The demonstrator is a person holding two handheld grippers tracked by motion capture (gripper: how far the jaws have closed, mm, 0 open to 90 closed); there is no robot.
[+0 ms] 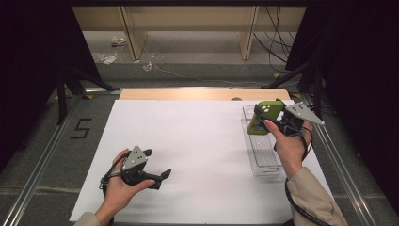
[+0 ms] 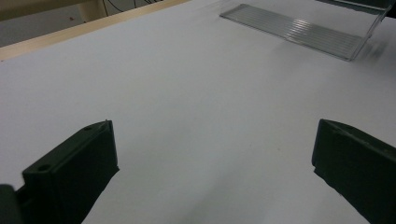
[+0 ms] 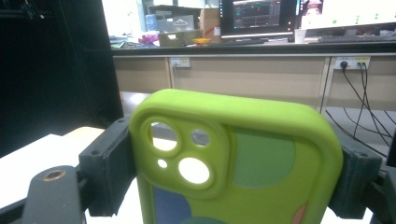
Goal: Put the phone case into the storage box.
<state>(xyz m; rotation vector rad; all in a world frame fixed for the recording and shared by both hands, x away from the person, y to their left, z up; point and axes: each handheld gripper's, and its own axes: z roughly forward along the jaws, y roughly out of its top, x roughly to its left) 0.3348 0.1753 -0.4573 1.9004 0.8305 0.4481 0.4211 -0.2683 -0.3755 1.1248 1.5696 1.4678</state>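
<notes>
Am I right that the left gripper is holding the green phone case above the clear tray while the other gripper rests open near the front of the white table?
Not quite: the right gripper holds the green phone case above the clear tray, jaws clamped on its sides, as the high view shows. The left gripper is the one resting open near the front of the white table.

Even overhead light, soft shadows, mild blur

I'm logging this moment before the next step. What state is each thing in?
Phone case: green, empty, gripped across its width, held up over the tray.
Clear tray: empty, flat on the white sheet.
Right gripper: shut on the phone case.
Left gripper: open, nothing between its jaws, low over the white sheet.
</notes>
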